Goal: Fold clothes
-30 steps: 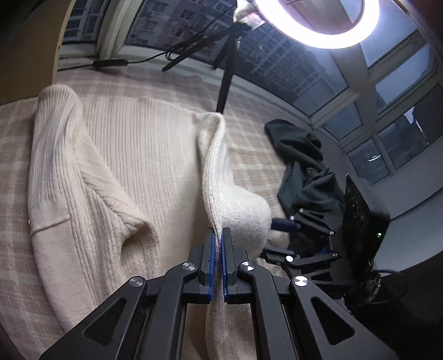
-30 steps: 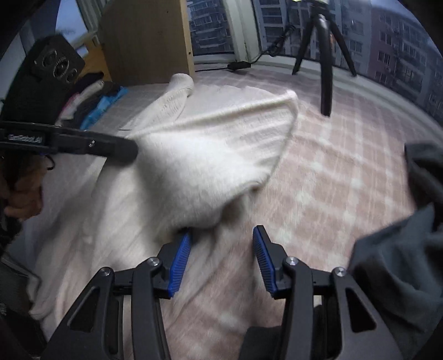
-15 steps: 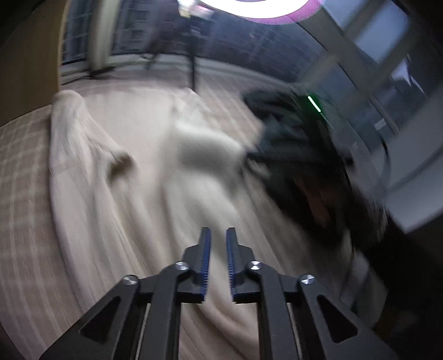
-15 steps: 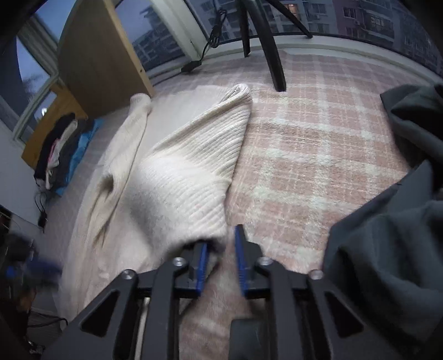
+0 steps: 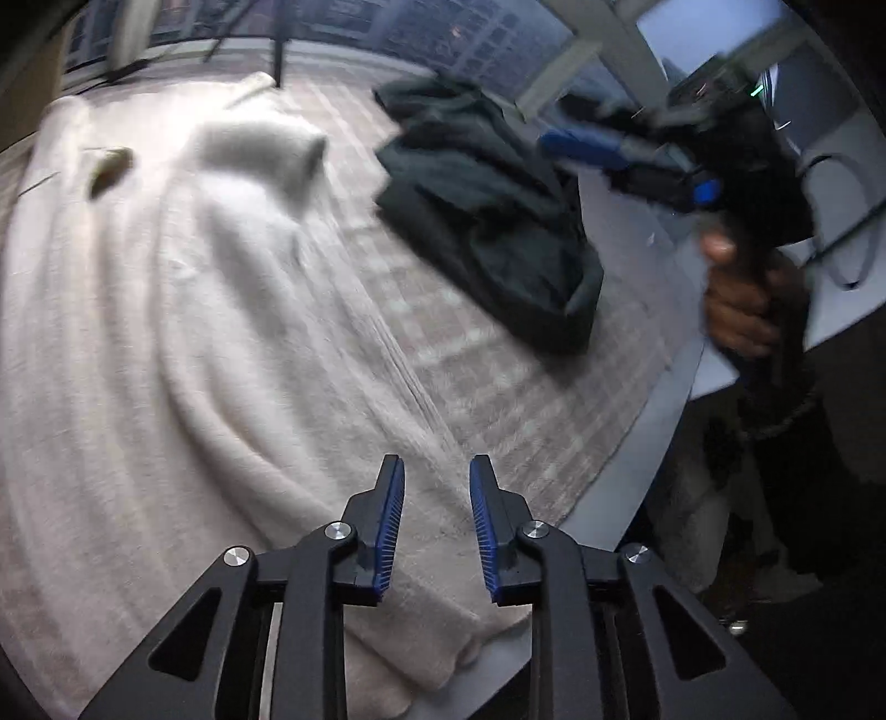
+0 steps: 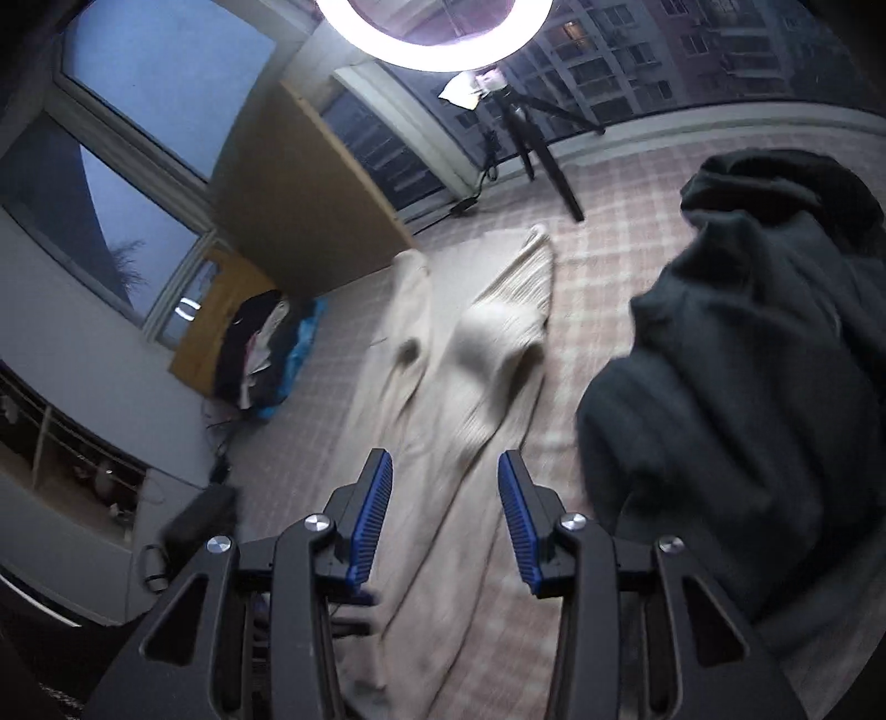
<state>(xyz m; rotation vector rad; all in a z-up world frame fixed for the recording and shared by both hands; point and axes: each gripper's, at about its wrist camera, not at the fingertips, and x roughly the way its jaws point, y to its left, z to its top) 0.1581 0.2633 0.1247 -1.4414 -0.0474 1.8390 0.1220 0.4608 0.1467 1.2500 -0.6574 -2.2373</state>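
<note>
A checked bedcover [image 5: 498,410] fills the scene, dim windows [image 6: 166,83] curving round the back and a ring light [image 6: 432,39] glaring overhead, so the whole bed serves as the folding table. Nearest in the left view, the left tongs [image 5: 436,471] hang over the sweater's hem at six o'clock, jaws just opened to a narrow gap with nothing between them; the cloth lies flat beneath, let go so the fold can settle. The cream sweater [image 5: 166,332] runs from there up toward eleven o'clock, lengthwise on the cover, its right side folded in over the body into a soft hump [image 5: 255,144] near twelve, which reads as the first lengthwise fold laid down. Out at two o'clock, blurred, the right tongs [image 5: 587,149] are up off the bed in a hand [image 5: 736,310], clear of the knit. In the right view those same tongs [image 6: 446,465] show jaws moderately parted, having just widened again, and empty, the sweater [image 6: 459,387] stretching away between them toward twelve. At two o'clock a dark garment [image 6: 747,360] sits heaped beside it, likely waiting its turn. Far off at ten, a pile of clothes [image 6: 266,343] rests against the wall by a wooden board [image 6: 299,194], kept well apart from the work.
</note>
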